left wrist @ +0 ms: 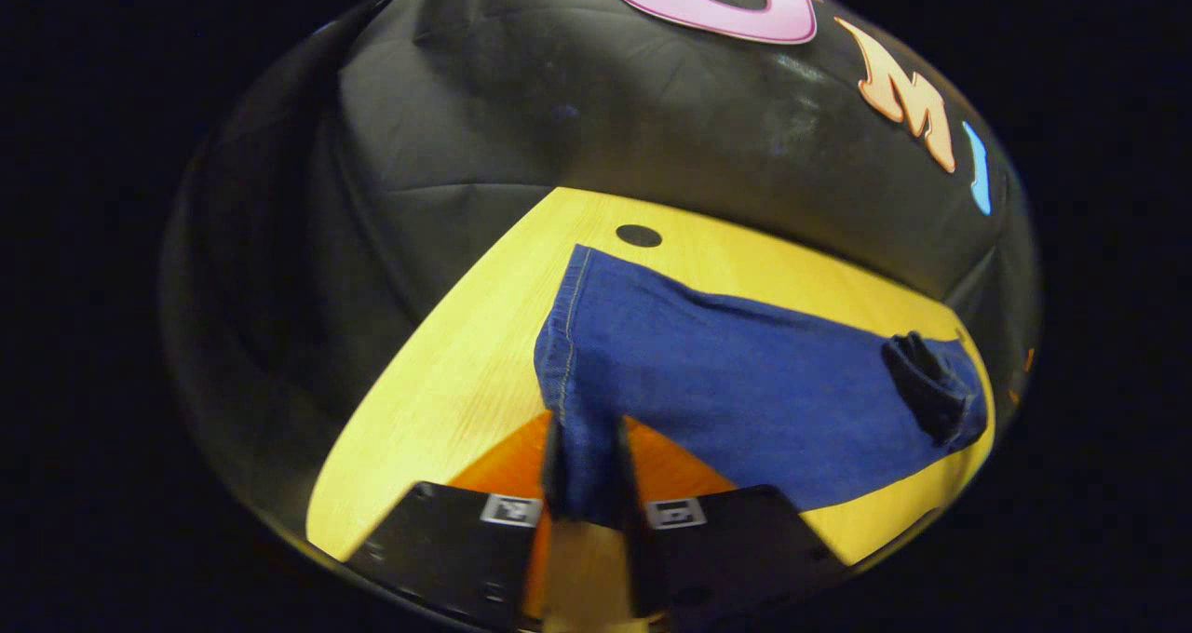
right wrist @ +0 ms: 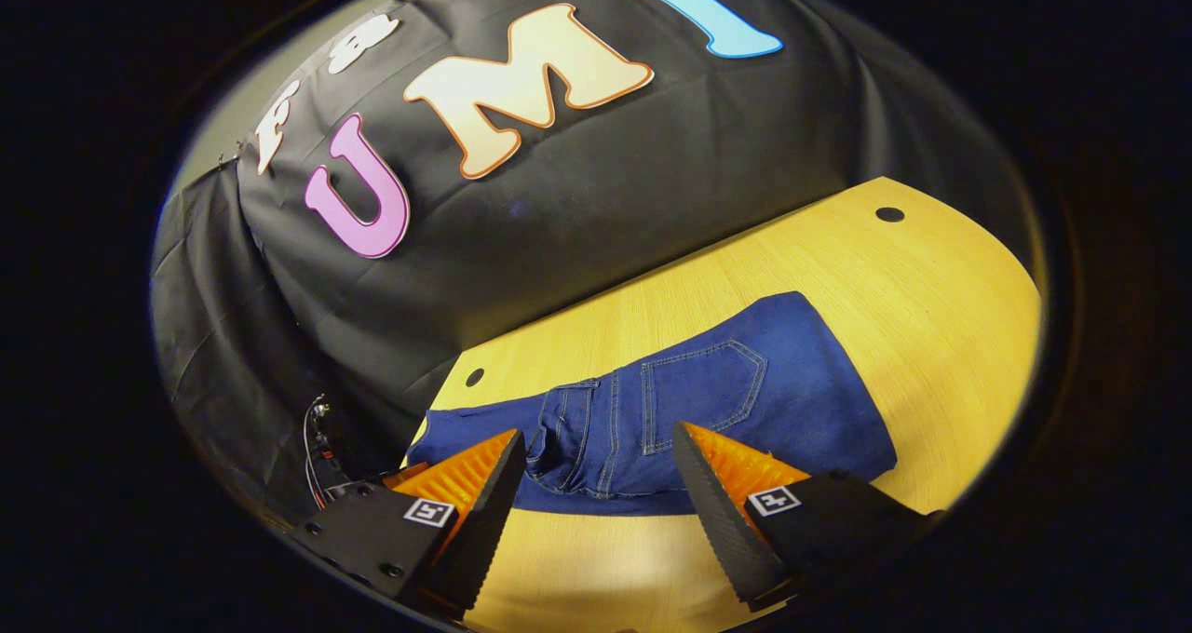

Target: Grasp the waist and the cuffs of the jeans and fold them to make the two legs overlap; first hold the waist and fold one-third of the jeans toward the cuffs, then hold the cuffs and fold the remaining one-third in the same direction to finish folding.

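Blue jeans [left wrist: 726,400] lie on the yellow wooden table [left wrist: 447,372], one end with a stitched hem toward me in the left gripper view. My left gripper [left wrist: 589,473] is shut on that hem edge, with denim pinched between both fingers. At the far end of the jeans a dark bunched shape [left wrist: 922,396] sits on the cloth; I cannot tell what it is. In the right gripper view the jeans [right wrist: 792,400] show a back pocket [right wrist: 703,396] and waist seams. My right gripper [right wrist: 601,437] hovers open just above the waist part, fingers spread wide and touching nothing.
The table [right wrist: 931,316] has small round black holes [left wrist: 639,235] [right wrist: 889,214] [right wrist: 474,377]. The black cloth wall [right wrist: 652,177] stands close behind the table's far edge. Some cables [right wrist: 317,437] hang by the table's left corner.
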